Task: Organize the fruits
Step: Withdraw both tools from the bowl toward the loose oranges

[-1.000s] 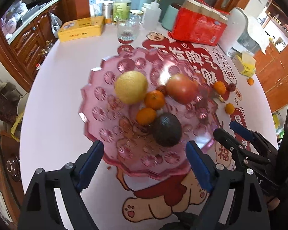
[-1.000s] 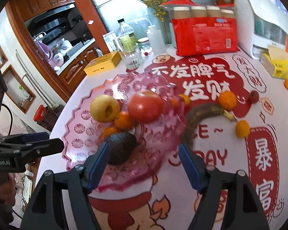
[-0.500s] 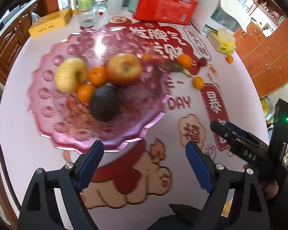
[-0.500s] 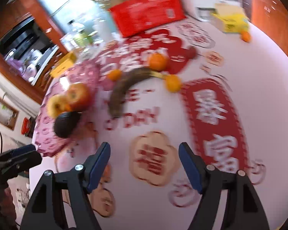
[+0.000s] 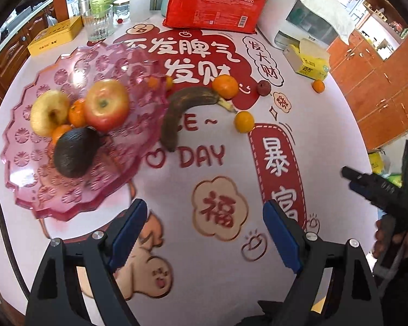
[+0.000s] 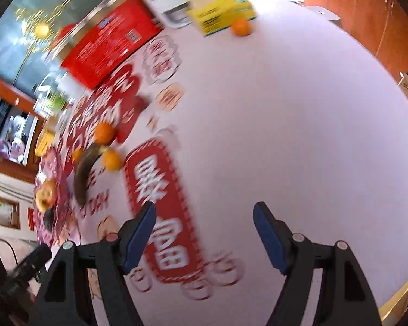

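Note:
A pink glass fruit plate [image 5: 21, 163] at the left holds a yellow apple [image 5: 49, 114], a red apple [image 5: 106, 104], small oranges [image 5: 77, 112] and a dark avocado [image 5: 73, 153]. On the cloth to its right lie a blackened banana [image 5: 182, 111], two oranges [image 5: 225, 87] [image 5: 244, 121], a small red fruit [image 5: 263, 87] and a far orange [image 5: 318, 85]. My left gripper [image 5: 204, 225] hangs open over the printed cloth, nothing between its fingers. My right gripper [image 6: 204, 225] is open over bare cloth, far right of the banana [image 6: 85, 174]; it also shows at the right edge [image 5: 380, 193].
At the table's back stand a red pack of paper cups [image 5: 217, 2], a white appliance [image 5: 302, 19], a yellow tissue box [image 5: 310, 61], a drinking glass [image 5: 98, 24], bottles and a yellow tin [image 5: 55, 36]. Wooden cabinets lie beyond the round table's right edge.
Both grippers have swept to the right, away from the plate. The plate has slid to the left of both views. The right view has rolled and blurred. Both grippers' jaws stayed apart.

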{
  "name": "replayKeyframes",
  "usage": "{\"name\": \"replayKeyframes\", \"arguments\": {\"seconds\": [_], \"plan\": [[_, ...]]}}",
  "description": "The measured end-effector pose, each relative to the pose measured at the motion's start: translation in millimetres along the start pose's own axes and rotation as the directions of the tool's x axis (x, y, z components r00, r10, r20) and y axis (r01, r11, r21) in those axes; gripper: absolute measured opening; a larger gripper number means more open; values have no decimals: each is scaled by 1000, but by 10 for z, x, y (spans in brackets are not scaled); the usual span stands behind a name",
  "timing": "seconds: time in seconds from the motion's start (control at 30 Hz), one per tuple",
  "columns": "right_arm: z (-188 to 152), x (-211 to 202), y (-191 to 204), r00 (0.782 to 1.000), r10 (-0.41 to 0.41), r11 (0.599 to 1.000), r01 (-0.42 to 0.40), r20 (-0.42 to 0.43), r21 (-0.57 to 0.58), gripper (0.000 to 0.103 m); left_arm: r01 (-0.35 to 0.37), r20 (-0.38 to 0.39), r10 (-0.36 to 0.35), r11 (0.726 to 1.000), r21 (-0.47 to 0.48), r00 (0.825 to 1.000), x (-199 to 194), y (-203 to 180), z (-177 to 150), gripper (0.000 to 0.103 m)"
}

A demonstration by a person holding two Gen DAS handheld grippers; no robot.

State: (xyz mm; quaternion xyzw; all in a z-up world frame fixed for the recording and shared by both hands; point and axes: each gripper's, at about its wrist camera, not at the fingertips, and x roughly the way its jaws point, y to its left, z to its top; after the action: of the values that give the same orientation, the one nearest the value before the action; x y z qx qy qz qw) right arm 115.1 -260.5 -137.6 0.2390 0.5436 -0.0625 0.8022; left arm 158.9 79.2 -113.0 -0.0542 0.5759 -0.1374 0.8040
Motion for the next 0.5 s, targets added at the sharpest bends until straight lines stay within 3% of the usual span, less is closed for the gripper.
{"name": "replayKeyframes", "arguments": {"seconds": [0.27,0.5], "plan": [[940,-171,-531,1000,-30,1000,30,7,1,74,-47,40,48,998,-36,998,224,-345,298,86],[1873,-298,-609,998,-14,999,16,60,-31,74,-84,63,88,995,-57,994,375,-528,624,86]]}}
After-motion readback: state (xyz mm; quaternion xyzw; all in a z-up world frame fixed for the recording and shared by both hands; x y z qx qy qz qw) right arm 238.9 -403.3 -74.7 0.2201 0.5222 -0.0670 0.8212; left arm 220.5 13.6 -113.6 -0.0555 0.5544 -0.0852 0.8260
